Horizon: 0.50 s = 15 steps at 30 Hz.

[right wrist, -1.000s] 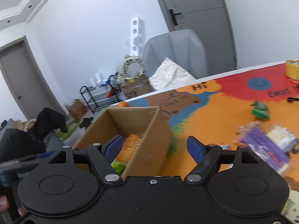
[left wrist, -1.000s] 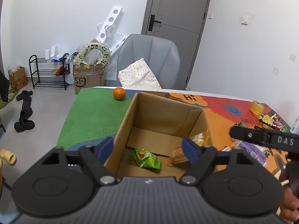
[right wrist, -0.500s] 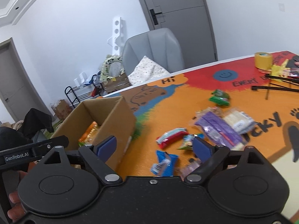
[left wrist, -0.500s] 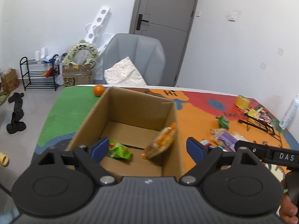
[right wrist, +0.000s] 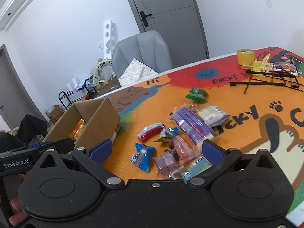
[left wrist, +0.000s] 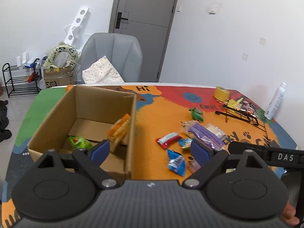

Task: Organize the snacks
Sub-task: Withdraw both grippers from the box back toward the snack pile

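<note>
An open cardboard box [left wrist: 100, 98] stands on the left of the colourful mat, with an orange biscuit pack [left wrist: 119, 129] and a green packet [left wrist: 78, 141] inside. Right of it lie loose snacks: a red-and-white packet [right wrist: 150, 133], a blue packet [right wrist: 141, 156], a purple packet [right wrist: 191, 125], a white cracker pack [right wrist: 210, 115], a pink packet [right wrist: 182, 148] and a green packet [right wrist: 196, 94]. My left gripper [left wrist: 150, 150] is open and empty over the box's right wall. My right gripper [right wrist: 156, 150] hangs empty above the snack pile, its jaws opening wide.
A yellow tape roll [right wrist: 245, 57], a black wire rack [right wrist: 266, 77] and a white spray bottle [left wrist: 275, 102] stand at the mat's far right. A grey chair [left wrist: 114, 57] is behind the table, and an orange [left wrist: 68, 87] peeks out behind the box.
Both views have swung right, from the box toward the loose snacks. The right gripper's jaws have spread wider, and the left gripper's a little. Neither holds anything.
</note>
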{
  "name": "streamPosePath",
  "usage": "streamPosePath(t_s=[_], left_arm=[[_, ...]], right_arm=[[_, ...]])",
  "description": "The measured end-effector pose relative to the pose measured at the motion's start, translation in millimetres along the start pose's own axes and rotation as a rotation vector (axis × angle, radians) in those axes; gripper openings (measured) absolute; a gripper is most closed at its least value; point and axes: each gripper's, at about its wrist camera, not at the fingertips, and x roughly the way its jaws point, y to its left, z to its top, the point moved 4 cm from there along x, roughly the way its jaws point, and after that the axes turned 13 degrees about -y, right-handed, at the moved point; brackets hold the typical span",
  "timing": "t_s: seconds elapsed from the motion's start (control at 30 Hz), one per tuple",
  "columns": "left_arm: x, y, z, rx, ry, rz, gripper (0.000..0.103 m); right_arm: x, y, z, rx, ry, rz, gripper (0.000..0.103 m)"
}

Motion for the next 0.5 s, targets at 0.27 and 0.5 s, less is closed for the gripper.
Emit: streamPosePath(t_s=[0.27,0.5], left_arm=[[0.1,-22.5,-7.1,0.005,0.009,-0.038,0.091],[2.1,-42.5,-16.6,0.001,0.012,-0.097,0.091]], right_arm=[[-12.7,-24.4,-4.9,0.027,-0.009,-0.033,0.103],[-24.1,-42.6,-13.5,0.032,-0.020,-0.064,0.103]])
